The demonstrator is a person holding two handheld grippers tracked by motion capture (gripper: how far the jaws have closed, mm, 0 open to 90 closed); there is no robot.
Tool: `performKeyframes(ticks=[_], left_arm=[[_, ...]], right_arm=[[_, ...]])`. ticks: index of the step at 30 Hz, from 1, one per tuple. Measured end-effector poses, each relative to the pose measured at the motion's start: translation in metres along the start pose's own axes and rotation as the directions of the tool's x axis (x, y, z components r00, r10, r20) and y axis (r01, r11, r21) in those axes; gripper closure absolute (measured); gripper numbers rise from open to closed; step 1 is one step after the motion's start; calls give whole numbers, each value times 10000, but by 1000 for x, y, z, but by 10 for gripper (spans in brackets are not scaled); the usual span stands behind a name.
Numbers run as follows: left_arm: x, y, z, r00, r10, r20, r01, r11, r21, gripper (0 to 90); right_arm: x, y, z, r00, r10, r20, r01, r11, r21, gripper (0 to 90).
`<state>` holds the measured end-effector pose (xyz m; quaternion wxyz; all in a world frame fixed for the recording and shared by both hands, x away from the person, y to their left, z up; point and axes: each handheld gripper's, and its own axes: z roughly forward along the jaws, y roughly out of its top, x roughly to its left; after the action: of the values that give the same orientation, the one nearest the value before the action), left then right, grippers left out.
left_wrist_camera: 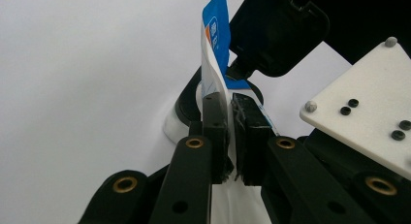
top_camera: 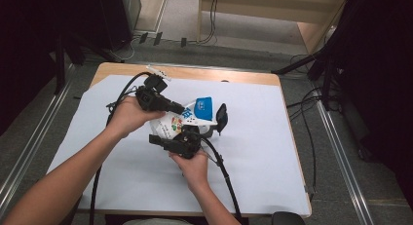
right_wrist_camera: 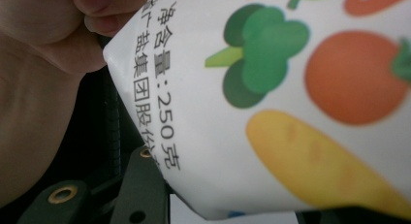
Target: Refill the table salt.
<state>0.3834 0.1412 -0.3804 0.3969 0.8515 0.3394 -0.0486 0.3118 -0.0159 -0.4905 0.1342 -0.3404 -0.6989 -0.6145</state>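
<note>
My left gripper (left_wrist_camera: 231, 136) is clamped tight, both pads pinching the thin edge of the white pouch (left_wrist_camera: 213, 73), blue corner poking up past the jaws. From above, I've got the pouch (top_camera: 187, 119) raised over the white table sheet (top_camera: 253, 152), caught between my two hands. My right gripper (top_camera: 181, 137) sits under it; in the right gripper view the printed vegetables on the pouch (right_wrist_camera: 291, 103) crowd the jaws, and I can't tell whether they're pressing on it.
</note>
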Motion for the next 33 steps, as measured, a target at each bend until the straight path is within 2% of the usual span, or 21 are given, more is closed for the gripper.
performKeyframes(ticks=[22, 33], left_arm=[[0, -1, -3, 10000, -25, 49, 26, 9999, -104, 826], [0, -2, -5, 10000, 47, 73, -47, 10000, -69, 830]], right_arm=[[1, 0, -1, 10000, -5, -57, 4, 10000, -92, 639], [2, 0, 0, 9997, 99, -234, -104, 9997, -212, 640]])
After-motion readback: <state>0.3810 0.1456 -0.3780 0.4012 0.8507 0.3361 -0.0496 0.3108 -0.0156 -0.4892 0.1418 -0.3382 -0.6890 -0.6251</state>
